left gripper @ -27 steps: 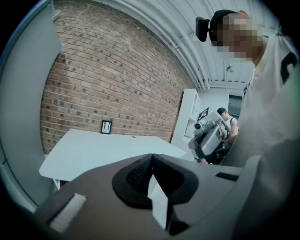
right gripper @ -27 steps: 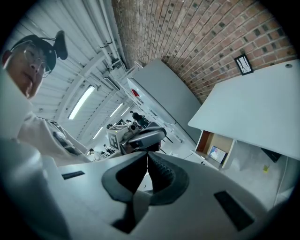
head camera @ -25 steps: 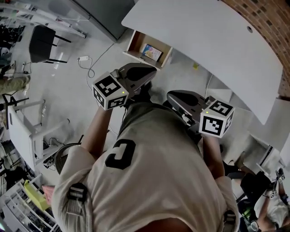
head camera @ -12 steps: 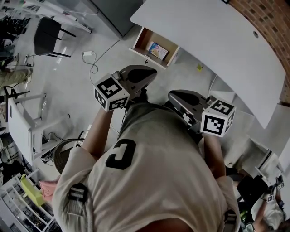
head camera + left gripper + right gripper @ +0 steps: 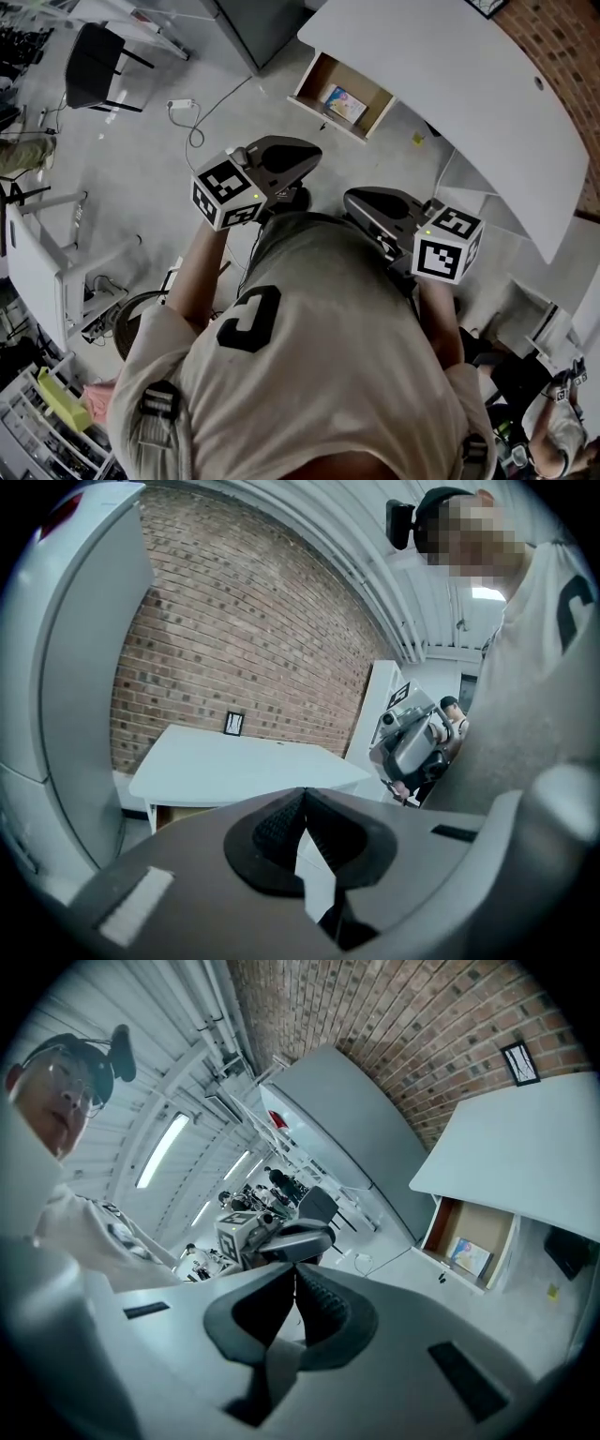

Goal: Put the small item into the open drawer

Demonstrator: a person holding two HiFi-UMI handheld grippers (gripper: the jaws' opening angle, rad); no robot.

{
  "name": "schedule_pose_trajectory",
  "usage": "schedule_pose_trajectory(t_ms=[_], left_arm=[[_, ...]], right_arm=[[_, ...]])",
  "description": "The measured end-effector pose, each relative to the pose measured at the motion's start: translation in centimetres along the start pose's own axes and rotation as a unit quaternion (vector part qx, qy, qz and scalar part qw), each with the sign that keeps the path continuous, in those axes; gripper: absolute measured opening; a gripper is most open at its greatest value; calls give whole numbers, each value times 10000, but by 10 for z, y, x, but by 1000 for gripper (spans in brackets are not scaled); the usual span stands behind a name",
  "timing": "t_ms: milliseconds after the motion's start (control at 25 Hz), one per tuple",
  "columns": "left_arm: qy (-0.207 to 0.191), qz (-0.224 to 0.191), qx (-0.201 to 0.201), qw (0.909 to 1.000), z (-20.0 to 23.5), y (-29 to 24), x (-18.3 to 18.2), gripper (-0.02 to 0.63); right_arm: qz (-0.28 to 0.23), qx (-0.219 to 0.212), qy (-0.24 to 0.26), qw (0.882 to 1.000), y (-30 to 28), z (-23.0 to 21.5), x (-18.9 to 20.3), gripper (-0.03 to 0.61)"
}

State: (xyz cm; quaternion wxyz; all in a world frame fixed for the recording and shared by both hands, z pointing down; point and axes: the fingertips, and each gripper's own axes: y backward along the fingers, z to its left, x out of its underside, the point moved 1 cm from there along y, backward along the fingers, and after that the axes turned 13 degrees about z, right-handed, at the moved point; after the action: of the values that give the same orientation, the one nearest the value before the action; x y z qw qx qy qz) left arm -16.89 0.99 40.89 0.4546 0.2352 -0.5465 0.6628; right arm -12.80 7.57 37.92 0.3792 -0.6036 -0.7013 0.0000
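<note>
Left gripper clamped shut, pads meeting with nothing between; right gripper likewise closed and empty, both carried side by side in front of the person's chest, well apart from the open drawer. No small item in either grip, so judged either the stage before any pick-up or the one after the drop: hard to say which. Only candidate plainly seen: a colourful flat item lying inside the drawer. Also a small dark thing at the drawer's front edge, too small to tell whether loose or part of the drawer. Next move, if something is yet to be fetched: locate it, part one pair of jaws, close on it, then carry it over the drawer's open top beside the edge of the white desk. Around: a yellowish scrap on the floor by the desk, a cable with a white plug lying across the floor, a black chair well off to the left, a brick wall beyond the desk. Nothing but floor between grippers and drawer.
</note>
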Motion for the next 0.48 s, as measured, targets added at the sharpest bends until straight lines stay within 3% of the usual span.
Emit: schedule_pose_trajectory(t_ms=[480], left_arm=[[-189,72,392,9990,16,37,24,5]], right_arm=[[-20,225,161,9996,-49,31,-9,5]])
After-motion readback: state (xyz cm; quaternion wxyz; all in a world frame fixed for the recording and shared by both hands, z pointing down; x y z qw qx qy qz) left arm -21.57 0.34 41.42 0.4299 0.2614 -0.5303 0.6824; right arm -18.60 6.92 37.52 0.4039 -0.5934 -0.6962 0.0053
